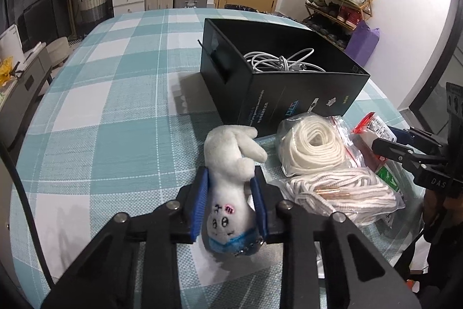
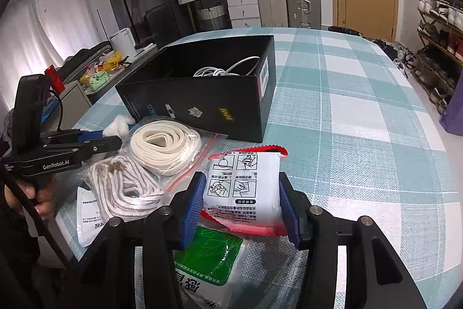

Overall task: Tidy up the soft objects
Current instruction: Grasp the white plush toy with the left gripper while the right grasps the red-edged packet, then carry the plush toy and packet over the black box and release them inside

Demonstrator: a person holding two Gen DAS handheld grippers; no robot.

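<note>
White plush toy [image 1: 228, 187] sits clenched between the blue pads of the left gripper [image 1: 230, 194], low over the checked tabletop [image 1: 101, 112]. The right gripper [image 2: 240, 201] has its jaws clamped on a white and red packet [image 2: 241, 187], above a green-printed bag [image 2: 214, 259]. A black box [image 1: 289, 94] holding white cables [image 1: 277, 61] stands just beyond two bags of white cord [image 1: 315, 149].
</note>
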